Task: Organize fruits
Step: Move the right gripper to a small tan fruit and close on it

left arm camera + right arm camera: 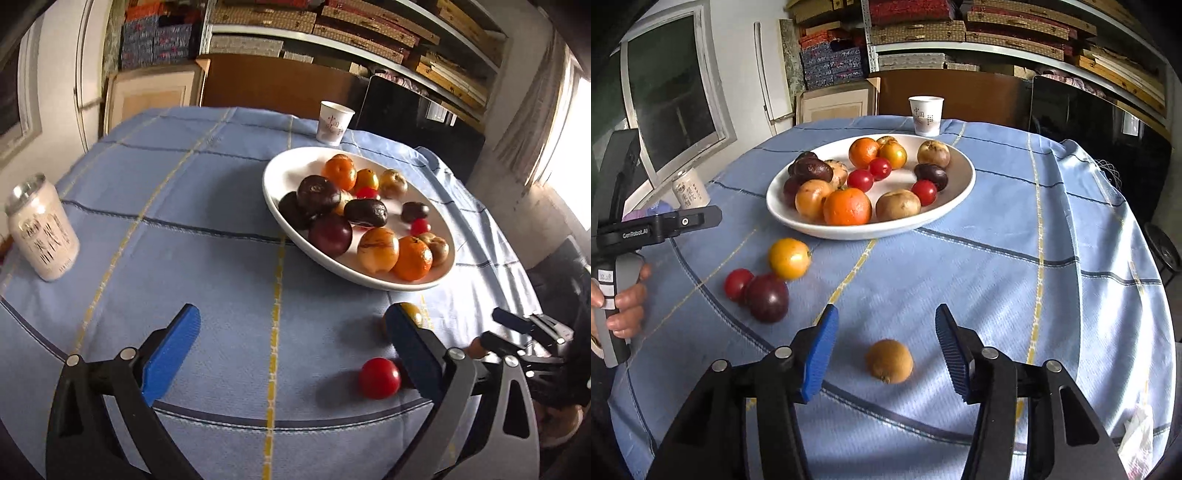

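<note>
A white plate (871,230) holds several fruits: oranges, red tomatoes, dark plums and brown ones. On the blue cloth in front of it lie a yellow fruit (789,258), a red tomato (738,283) and a dark plum (767,298). A small brown fruit (889,361) lies between the fingers of my right gripper (886,314), which is open and not touching it. My left gripper (291,314) stands wide open over bare cloth. The red tomato (379,377) lies just inside its right finger (413,347), and the yellow fruit (412,312) peeks out behind that finger.
A paper cup (926,115) stands behind the plate (280,177) at the table's far edge. A white drink can (42,229) stands at the left. A hand (628,299) grips the left gripper's handle. Shelves with boxes fill the back wall.
</note>
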{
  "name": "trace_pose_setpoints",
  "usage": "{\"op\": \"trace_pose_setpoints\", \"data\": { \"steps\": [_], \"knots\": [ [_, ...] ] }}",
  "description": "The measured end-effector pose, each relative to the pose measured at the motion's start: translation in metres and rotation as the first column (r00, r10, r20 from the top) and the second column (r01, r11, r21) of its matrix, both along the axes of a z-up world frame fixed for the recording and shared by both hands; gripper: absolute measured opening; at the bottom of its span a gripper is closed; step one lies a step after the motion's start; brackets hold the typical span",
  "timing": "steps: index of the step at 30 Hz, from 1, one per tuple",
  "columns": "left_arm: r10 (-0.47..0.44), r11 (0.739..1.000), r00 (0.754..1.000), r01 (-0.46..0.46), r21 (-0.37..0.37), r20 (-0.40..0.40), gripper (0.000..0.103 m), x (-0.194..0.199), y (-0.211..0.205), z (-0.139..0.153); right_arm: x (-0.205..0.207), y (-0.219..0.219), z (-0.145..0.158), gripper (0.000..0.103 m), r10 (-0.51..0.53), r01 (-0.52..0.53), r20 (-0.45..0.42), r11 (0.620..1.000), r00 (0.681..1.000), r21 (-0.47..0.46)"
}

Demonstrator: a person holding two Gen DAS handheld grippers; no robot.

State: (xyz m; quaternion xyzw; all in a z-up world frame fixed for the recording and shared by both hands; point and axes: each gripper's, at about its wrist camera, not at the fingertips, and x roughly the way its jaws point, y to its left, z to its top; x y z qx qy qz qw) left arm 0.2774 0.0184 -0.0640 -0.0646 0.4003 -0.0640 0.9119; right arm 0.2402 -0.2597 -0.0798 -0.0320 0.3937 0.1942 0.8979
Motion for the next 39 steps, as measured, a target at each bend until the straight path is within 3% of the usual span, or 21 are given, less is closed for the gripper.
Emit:
{"op": "trace_pose_setpoints", "data": {
  "steps": [8, 14, 35, 39],
  "knots": [
    [-0.030, 0.999, 1.000, 0.030, 0.040, 0.000, 0.099, -0.008, -0.007, 0.002, -0.007, 0.012, -0.009, 0.055, 0.033, -0.034, -0.016, 0.996, 0.999, -0.083],
    [-0.047, 0.998, 0.998, 0.049, 0.042, -0.051, 0.099, -0.009, -0.010, -0.007, -0.008, 0.016, -0.013, 0.056, 0.039, -0.041, -0.030, 0.995, 0.999, -0.095],
    [-0.044, 0.996, 0.996, 0.049, 0.075, -0.072, 0.099, -0.010, -0.010, -0.013, -0.004, 0.015, -0.023, 0.056, 0.032, -0.041, -0.081, 0.993, 0.996, -0.109],
    [-0.046, 0.995, 0.996, 0.052, 0.085, -0.071, 0.099, -0.011, -0.011, -0.013, -0.004, 0.015, -0.022, 0.046, 0.022, -0.031, -0.076, 0.993, 0.997, -0.118]
  ]
}}
